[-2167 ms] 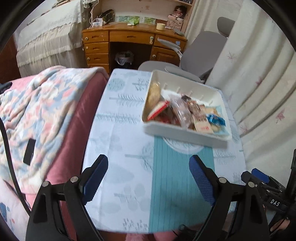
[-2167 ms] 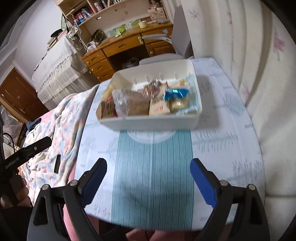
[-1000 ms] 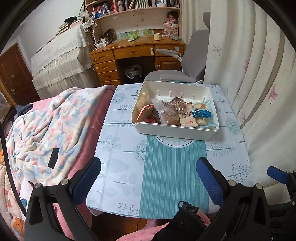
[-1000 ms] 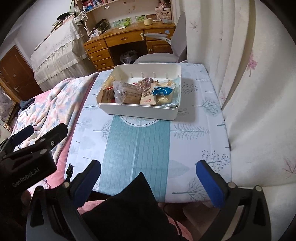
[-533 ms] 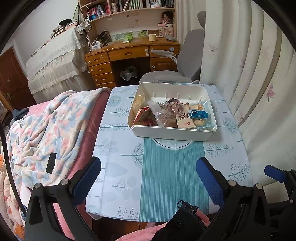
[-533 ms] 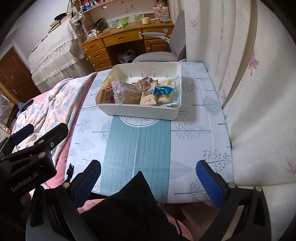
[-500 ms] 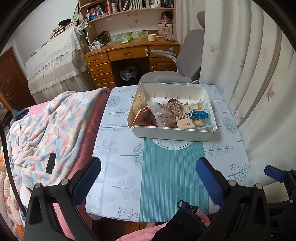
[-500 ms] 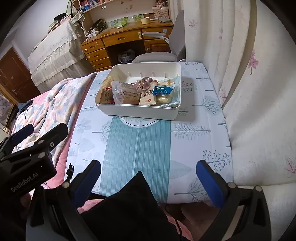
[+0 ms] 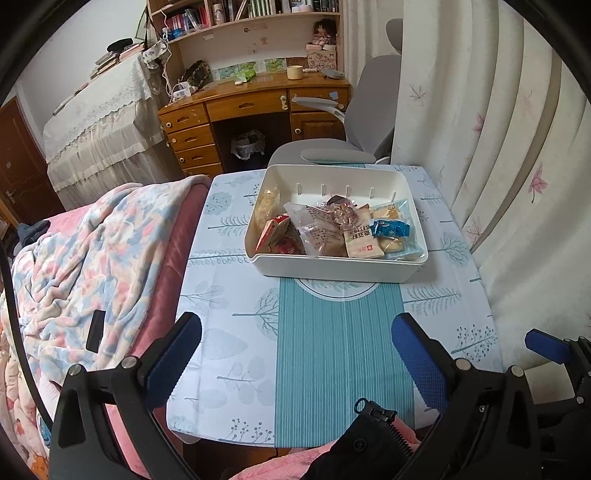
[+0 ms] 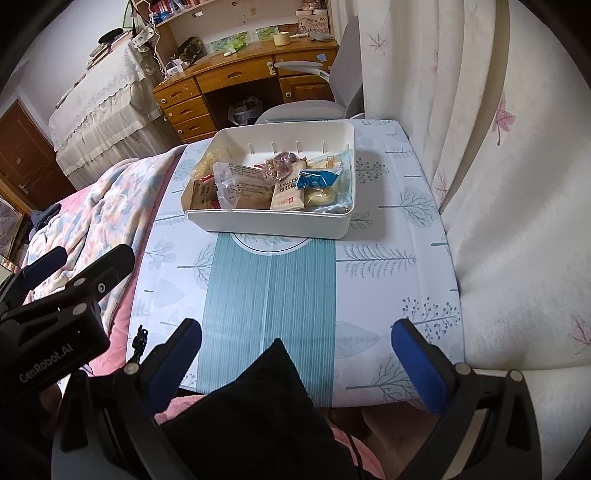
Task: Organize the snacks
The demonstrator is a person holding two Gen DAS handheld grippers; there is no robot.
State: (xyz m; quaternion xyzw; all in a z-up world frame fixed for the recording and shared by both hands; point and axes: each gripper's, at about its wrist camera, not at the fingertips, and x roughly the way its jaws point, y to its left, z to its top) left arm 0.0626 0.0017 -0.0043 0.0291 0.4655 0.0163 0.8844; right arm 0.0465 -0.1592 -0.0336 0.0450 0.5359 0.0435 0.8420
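Hovering wide apart, both tongs (image 9: 297, 345) (image 10: 297, 345) — snacks (image 9: 334, 230) fill the bin (image 9: 332, 264).

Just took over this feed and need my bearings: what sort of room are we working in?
Most likely a bedroom that doubles as a study. A floral blanket lies beside the small table, and a wooden desk with a bookshelf and a grey chair stands beyond it.
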